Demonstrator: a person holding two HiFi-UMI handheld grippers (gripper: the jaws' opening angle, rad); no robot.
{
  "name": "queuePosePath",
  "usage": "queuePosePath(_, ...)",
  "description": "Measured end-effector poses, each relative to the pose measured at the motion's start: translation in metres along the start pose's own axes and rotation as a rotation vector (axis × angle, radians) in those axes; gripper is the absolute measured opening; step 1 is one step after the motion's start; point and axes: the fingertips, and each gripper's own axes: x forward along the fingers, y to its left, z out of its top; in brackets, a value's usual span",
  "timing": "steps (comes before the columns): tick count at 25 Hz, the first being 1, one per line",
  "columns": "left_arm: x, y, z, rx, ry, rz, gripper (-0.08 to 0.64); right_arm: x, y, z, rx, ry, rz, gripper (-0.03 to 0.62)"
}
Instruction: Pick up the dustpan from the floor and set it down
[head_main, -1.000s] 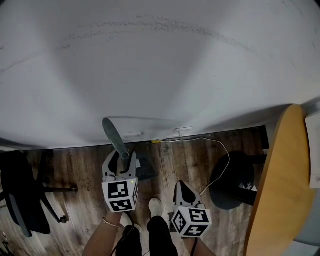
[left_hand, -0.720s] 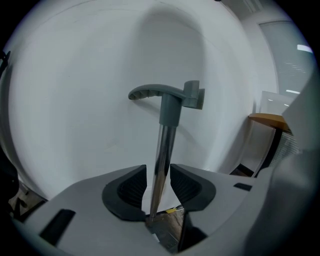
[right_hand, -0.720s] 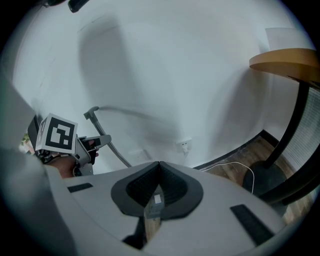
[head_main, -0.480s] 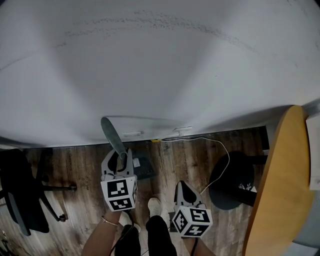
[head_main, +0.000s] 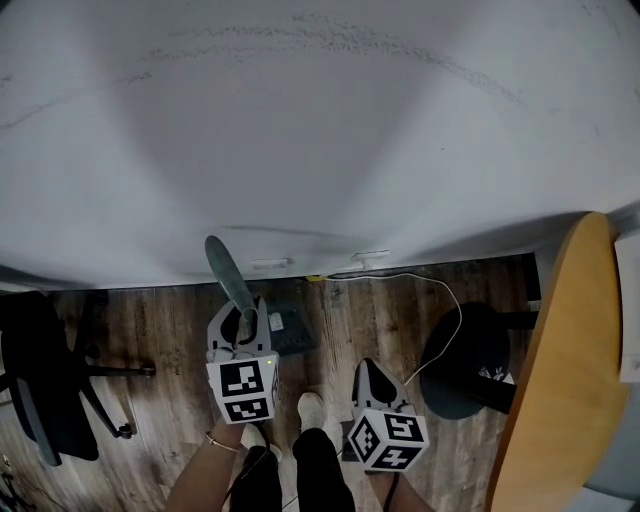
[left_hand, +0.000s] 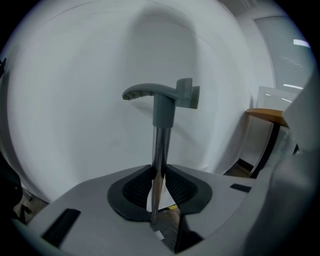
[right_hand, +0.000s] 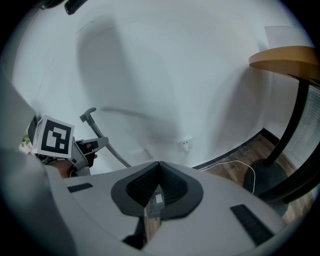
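Soft, even light; broad grey shadows on the white wall (head_main: 320, 130); fisheye bending, dark corners in gripper views.

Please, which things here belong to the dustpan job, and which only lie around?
Job: dustpan; left hand-held gripper, its jaws have just been closing on the pole.
Lying about: office chair; white cable; wooden table.

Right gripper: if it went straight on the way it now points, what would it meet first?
Likely the white wall low down, near the socket; the right gripper is shut and empty. Depth is unclear, so the wood floor might come first.
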Motion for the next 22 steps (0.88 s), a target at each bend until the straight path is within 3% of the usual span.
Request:
queuePosePath(9, -0.026, 0.006, -0.004, 0.04, -0.001, 0.013, 0.087, -0.003, 0.016, 0.005, -0.028, -0.013, 0.031, 0.032)
queuePosePath(16, -0.061, -0.006, -0.01, 0.067, 0.015, -0.018, 0.087, -0.014, 0.039, 0.014, -0.01, -0.023, 0.07, 0.032)
queuePosePath(22, -0.108, -0.008, 0.019, 0.062, 0.002, -0.041, 0.087, -0.043, 0.069, 0.05, -0.021, -0.068, 0.1, 0.032)
